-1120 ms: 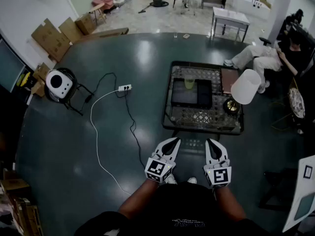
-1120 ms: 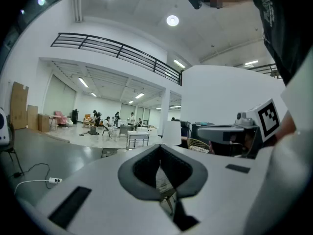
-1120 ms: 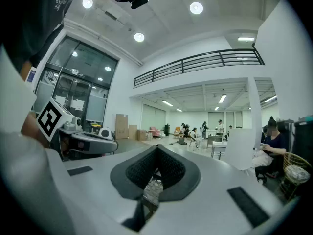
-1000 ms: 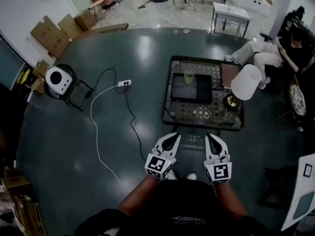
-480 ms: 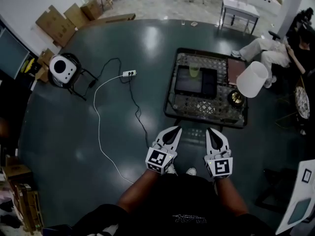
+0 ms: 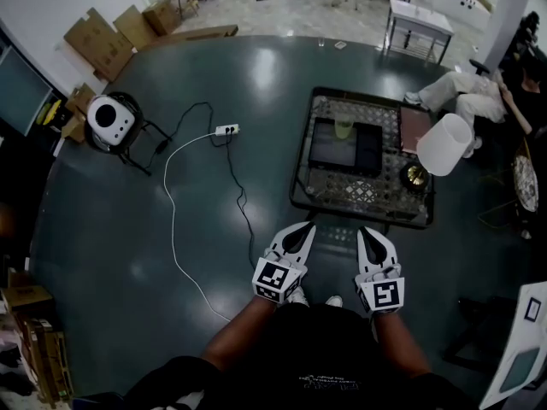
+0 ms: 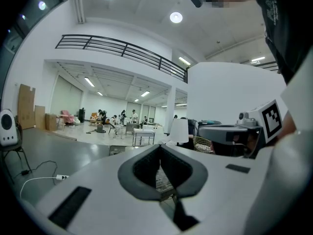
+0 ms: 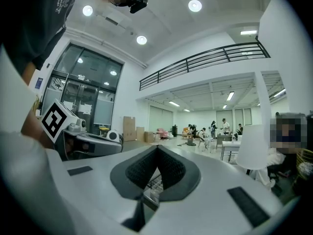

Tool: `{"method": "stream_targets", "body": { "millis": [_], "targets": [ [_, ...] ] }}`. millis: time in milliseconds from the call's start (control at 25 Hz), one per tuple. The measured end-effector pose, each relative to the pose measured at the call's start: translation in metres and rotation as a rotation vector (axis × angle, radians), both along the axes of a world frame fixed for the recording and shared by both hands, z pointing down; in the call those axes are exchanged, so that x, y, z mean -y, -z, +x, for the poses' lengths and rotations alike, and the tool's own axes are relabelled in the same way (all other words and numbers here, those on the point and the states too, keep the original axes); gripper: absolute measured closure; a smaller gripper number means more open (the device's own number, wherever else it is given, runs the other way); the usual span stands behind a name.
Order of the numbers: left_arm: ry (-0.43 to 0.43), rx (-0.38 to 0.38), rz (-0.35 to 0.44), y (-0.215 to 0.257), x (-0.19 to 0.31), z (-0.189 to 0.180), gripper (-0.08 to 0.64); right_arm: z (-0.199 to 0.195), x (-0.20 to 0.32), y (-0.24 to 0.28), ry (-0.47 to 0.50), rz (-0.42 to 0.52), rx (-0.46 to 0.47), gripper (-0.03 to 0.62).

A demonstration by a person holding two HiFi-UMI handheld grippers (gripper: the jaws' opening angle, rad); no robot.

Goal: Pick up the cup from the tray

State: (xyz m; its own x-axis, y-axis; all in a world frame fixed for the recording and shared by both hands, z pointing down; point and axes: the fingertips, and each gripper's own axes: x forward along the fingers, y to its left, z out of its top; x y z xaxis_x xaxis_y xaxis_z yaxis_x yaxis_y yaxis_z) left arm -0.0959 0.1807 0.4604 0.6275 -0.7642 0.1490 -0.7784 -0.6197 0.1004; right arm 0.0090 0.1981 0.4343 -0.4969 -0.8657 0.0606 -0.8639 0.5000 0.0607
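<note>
Green cup (image 6: 343, 127) stands on tray (image 6: 365, 155), well beyond right gripper (image 6: 367, 232)

Bright ceiling lamps (image 7: 176, 17) glare off the dark floor (image 6: 267, 67); fisheye corners black

- On the left gripper (image 6: 304, 226), the cube bears a black-and-white square marker (image 6: 274, 280): a code pattern, no letters.
- The right gripper (image 6: 364, 230) carries a like one.
- The black shirt (image 6: 291, 348) has small pale print (image 6: 329, 383), too small to read.
</note>
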Motion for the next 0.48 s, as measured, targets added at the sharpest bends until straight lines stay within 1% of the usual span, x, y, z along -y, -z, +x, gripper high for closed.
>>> {"method": "stream_targets", "body": {
  "millis": [240, 360, 480],
  "targets": [
    [-0.009, -0.012, -0.001, 0.000, 0.008, -0.021, 0.551, -0.016, 0.009, -0.002, -0.041, -0.054, -0.007, 0.594],
    [-0.024, -0.014, -0.004, -0.004, 0.010, -0.031, 0.551, -0.023, 0.008, -0.013, -0.053, -0.055, -0.011, 0.594],
    [-0.044, -0.014, -0.003, -0.006, 0.012, -0.037, 0.551, -0.028, 0.009, -0.007, -0.090, -0.057, -0.016, 0.594]
  ]
}}
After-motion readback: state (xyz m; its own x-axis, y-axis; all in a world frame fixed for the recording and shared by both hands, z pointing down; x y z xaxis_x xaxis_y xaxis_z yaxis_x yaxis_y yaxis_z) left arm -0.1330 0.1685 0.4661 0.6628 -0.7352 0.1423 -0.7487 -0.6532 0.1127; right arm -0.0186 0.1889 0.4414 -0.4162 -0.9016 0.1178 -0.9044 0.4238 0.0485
